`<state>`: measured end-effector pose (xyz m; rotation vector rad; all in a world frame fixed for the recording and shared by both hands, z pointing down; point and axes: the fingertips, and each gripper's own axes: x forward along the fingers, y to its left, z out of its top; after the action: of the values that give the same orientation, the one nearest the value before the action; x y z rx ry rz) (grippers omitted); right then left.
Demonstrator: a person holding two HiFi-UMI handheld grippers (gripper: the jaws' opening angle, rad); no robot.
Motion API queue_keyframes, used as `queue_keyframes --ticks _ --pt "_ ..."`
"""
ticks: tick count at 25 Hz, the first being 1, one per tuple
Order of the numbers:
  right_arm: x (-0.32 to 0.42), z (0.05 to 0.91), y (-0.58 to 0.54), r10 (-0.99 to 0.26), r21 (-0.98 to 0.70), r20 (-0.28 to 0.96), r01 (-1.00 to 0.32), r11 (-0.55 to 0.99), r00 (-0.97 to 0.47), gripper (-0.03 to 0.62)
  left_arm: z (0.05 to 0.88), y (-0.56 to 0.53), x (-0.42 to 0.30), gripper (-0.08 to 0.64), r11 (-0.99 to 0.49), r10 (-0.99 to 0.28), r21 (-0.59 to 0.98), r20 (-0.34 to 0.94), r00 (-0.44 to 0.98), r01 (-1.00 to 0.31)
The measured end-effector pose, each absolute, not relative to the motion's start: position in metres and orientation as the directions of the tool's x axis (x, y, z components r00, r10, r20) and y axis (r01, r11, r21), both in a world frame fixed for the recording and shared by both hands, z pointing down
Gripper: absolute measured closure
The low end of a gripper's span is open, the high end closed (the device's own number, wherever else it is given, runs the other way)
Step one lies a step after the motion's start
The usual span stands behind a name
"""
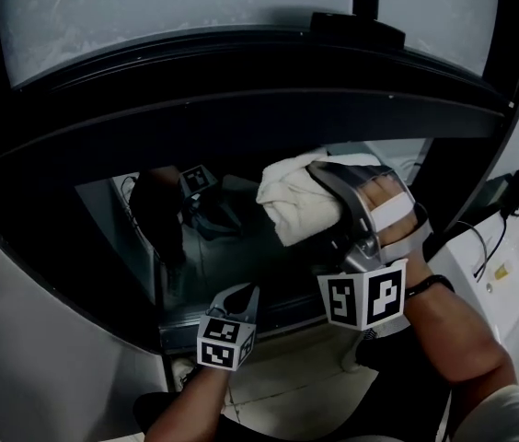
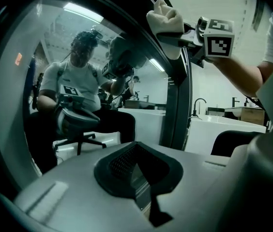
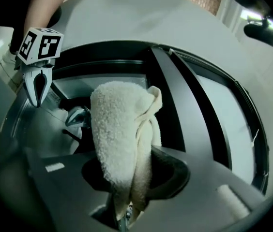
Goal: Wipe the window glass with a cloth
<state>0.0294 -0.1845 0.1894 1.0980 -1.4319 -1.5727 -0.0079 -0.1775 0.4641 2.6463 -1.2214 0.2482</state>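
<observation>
A white terry cloth (image 1: 298, 203) is bunched in my right gripper (image 1: 328, 187), which is shut on it and holds it against the dark window glass (image 1: 232, 261). In the right gripper view the cloth (image 3: 122, 139) rises out of the jaws and hides the fingertips. My left gripper (image 1: 241, 296) hangs lower and to the left, close to the glass, shut with nothing in it. The left gripper view shows its own pads (image 2: 127, 161) pressed together, with the cloth (image 2: 168, 18) and right gripper (image 2: 194, 33) up at the top right. The left gripper (image 3: 37, 93) also shows in the right gripper view.
A thick black window frame (image 1: 241, 118) curves above the glass, and a black pillar (image 2: 177, 95) stands to its right. Pale grey bodywork (image 1: 39, 339) lies to the left. Cables (image 1: 480, 238) hang at the right. The glass (image 2: 54, 57) mirrors a seated person.
</observation>
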Motion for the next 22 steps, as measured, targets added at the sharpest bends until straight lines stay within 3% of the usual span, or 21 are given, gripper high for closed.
queue_keyframes --ticks 22 --pt "0.024 0.194 -0.225 -0.908 0.98 -0.195 -0.046 -0.191 -0.37 0.456 0.459 -0.185 -0.006 0.543 -0.639 -0.72 0.137 0.241 0.651 -0.757"
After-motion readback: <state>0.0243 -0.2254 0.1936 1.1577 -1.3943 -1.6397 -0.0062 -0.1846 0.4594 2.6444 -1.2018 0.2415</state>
